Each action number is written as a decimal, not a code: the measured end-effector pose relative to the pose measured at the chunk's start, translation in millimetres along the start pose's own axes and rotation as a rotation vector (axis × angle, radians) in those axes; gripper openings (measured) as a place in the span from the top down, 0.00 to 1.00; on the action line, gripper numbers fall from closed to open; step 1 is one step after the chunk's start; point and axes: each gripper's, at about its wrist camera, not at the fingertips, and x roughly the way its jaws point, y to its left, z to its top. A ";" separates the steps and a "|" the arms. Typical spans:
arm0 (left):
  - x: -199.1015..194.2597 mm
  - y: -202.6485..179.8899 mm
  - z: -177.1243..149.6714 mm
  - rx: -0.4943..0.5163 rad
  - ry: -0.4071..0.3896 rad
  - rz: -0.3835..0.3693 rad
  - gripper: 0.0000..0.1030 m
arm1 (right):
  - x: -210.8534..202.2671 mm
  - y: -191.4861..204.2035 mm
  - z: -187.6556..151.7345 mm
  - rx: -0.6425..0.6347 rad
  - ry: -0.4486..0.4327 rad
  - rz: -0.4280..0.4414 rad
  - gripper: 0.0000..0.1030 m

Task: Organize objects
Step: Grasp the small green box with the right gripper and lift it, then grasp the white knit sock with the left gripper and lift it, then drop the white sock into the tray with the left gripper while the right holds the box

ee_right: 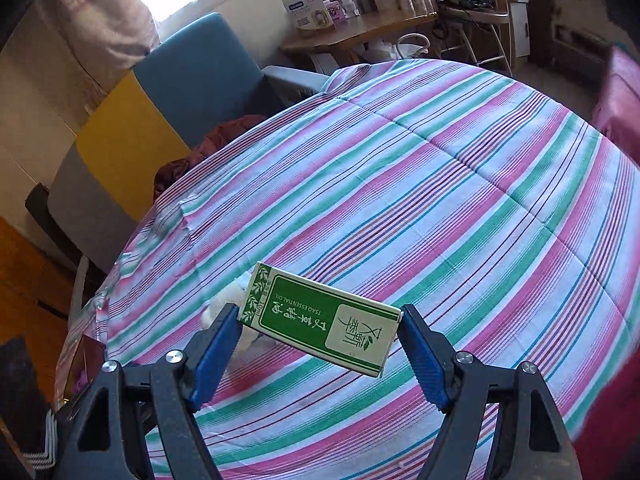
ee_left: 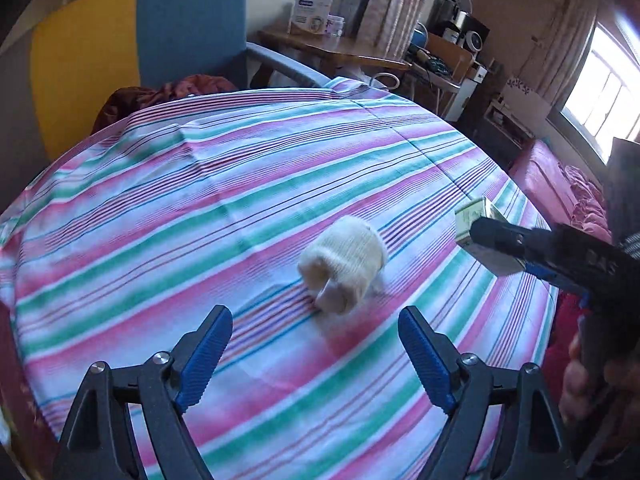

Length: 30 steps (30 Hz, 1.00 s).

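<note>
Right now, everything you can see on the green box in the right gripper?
The green box is a small flat carton, looks like cardboard, cream edges with a leaf border, green face with white script and "TSAO ESSENTIAL OIL" printed upside down in the right wrist view. It looks closed and undamaged. The right gripper clamps it by its two short ends, holding it tilted in the air above the striped cloth. Nothing else touches it.
</note>
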 end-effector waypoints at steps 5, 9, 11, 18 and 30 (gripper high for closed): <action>36.4 -17.9 16.1 0.109 0.047 0.057 0.16 | -0.4 -4.7 2.6 0.025 0.000 0.032 0.23; 58.9 -28.8 24.3 0.175 0.074 0.075 0.16 | 0.1 -7.7 3.9 0.044 0.001 0.051 0.23; 71.2 -31.6 30.1 0.181 0.091 0.094 0.17 | 1.5 -8.4 4.2 0.049 0.007 0.059 0.23; 73.0 -31.0 18.4 0.132 0.072 0.040 0.46 | 7.3 -3.9 4.0 0.010 0.018 0.041 0.23; -11.0 20.3 -47.1 -0.056 -0.020 0.173 0.48 | 18.0 25.1 -9.4 -0.150 0.084 0.083 0.23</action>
